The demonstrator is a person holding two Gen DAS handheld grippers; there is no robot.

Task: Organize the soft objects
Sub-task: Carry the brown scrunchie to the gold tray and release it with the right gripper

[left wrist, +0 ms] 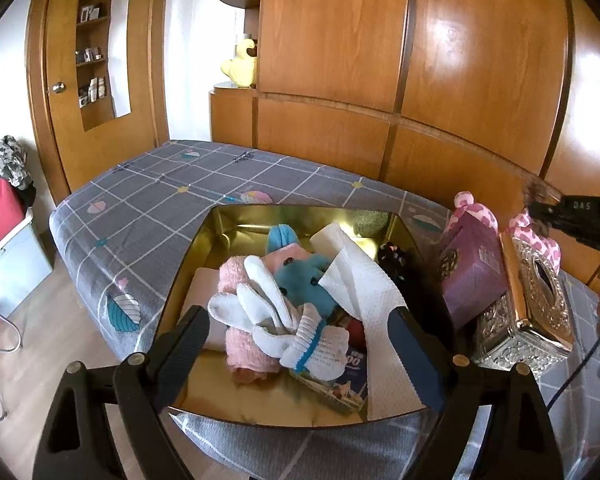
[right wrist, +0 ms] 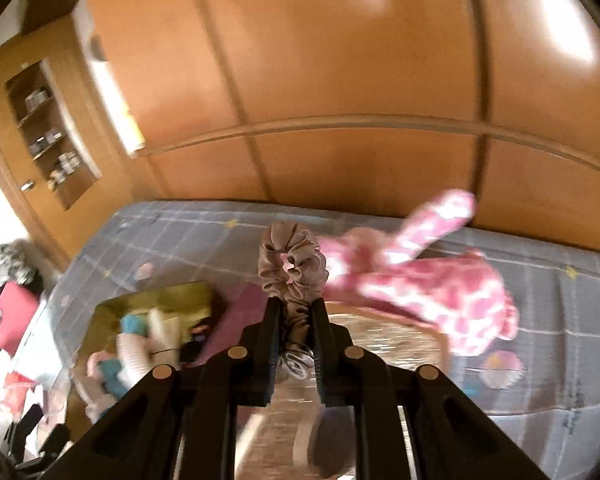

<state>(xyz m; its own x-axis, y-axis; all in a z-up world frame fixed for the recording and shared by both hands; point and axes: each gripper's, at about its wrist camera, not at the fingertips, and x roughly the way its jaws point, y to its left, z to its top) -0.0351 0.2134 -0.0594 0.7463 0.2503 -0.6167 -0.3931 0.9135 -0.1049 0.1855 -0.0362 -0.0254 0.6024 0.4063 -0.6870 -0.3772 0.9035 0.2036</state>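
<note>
A gold tin (left wrist: 220, 240) sits on the grey checked bed (left wrist: 148, 192). It holds a pink towel (left wrist: 236, 344), white socks (left wrist: 276, 312), a blue plush (left wrist: 304, 280), white paper towel (left wrist: 364, 288) and a black scrunchie (left wrist: 392, 256). My left gripper (left wrist: 296, 316) is open, its fingers on either side of the pile and touching nothing. My right gripper (right wrist: 296, 304) is shut on a taupe scrunchie (right wrist: 292, 268), raised over the bed to the right of the tin (right wrist: 160, 300). A pink-and-white plush (right wrist: 420, 284) lies just beyond it. The right gripper (left wrist: 540, 200) also shows at the left wrist view's right edge.
A purple box (left wrist: 476, 272) and a silver tissue box (left wrist: 536, 304) stand right of the tin. Wooden wardrobe panels (left wrist: 340, 60) back the bed, with a yellow plush (left wrist: 242, 64) on a shelf. A bin with a red lid (left wrist: 0, 216) stands on the floor at left.
</note>
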